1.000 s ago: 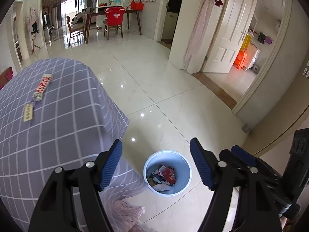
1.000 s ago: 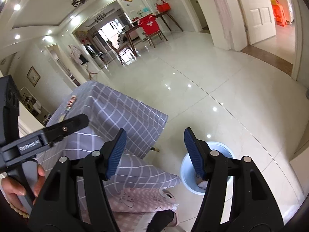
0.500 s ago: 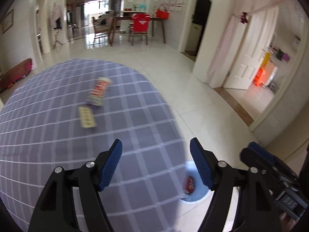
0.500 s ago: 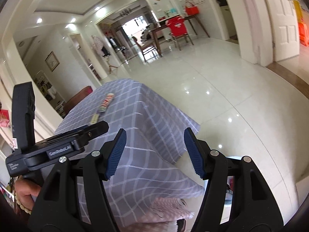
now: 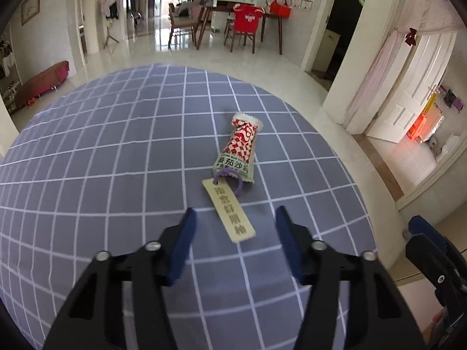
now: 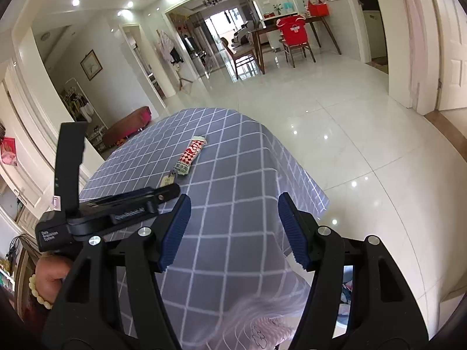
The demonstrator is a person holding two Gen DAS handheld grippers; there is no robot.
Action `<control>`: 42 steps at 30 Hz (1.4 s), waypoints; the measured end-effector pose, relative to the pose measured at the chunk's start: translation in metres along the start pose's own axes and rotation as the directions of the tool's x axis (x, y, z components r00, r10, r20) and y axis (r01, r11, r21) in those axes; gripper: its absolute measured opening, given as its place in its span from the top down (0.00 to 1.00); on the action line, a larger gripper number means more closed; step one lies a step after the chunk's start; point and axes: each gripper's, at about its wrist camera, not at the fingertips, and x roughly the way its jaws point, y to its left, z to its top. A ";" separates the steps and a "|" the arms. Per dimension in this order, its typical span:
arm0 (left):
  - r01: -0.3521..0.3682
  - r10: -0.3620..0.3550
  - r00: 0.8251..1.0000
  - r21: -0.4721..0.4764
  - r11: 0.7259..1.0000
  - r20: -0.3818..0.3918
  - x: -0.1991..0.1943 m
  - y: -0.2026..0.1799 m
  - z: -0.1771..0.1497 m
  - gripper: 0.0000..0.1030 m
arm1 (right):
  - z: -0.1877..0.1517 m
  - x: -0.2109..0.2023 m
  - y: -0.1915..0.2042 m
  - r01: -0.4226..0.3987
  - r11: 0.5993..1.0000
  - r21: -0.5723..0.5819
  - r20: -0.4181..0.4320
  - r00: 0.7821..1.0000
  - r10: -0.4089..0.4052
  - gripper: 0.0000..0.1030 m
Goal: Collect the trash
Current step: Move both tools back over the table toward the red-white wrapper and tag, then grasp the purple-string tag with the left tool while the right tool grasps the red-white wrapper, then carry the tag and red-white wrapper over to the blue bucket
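A glossy floor of large white tiles (image 6: 335,122) spreads across the room, mirroring the ceiling lights, and on it stands a table draped in a grey-blue cloth (image 5: 116,151) crossed by thin white lines into a grid of squares; the cloth hangs in soft folds over the right-hand corner. At the far end of the room a dark wooden dining table (image 6: 292,29) stands with a chair whose back wears a red cover (image 5: 246,22). On the checked cloth lies the trash: a long, flat, crinkled sauce sachet (image 5: 240,148) — red and white diamond print with a green band of characters at its near end — and, touching that near end, a pale rectangular paper tag (image 5: 232,213) printed with dark characters and threaded on a small purple ring (image 5: 233,179). The left gripper (image 5: 233,233) hangs low over the cloth, its two ribbed blue pads (image 5: 181,250) spread wide apart with the near end of the tag lying between the tips, neither pad touching it. The right gripper (image 6: 233,230) is held further back and to the right, above the near right corner of the table, its blue pads (image 6: 292,233) likewise spread and holding nothing — the sachet is well ahead of it. From the right wrist camera the left-hand tool shows as a flat black body, its handle clasped in a hand (image 6: 49,277) that wears a pale bead bracelet (image 6: 39,294).
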 end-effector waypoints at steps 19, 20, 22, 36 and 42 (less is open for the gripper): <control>0.016 -0.004 0.991 -0.088 0.996 0.133 -0.043 0.088 0.021 1.00 | 0.042 0.108 0.076 0.005 0.994 -0.107 -0.144 0.989 -0.021 0.39; 0.008 0.005 0.991 -0.092 0.996 0.136 -0.046 0.089 0.021 1.00 | 0.044 0.116 0.080 0.014 0.993 -0.115 -0.153 0.988 -0.031 0.39; 0.002 0.014 0.990 -0.111 0.994 0.142 -0.049 0.102 0.021 1.00 | 0.047 0.130 0.087 0.045 0.989 -0.138 -0.170 0.983 -0.069 0.39; 0.007 0.007 0.991 -0.100 0.995 0.137 -0.064 0.109 0.003 1.00 | 0.047 0.152 0.090 0.101 0.968 -0.228 -0.188 0.971 -0.145 0.88; 0.022 -0.013 0.989 -0.058 0.998 0.150 -0.080 0.087 -0.006 1.00 | 0.028 0.116 0.089 0.000 0.981 -0.192 -0.155 0.988 -0.030 0.89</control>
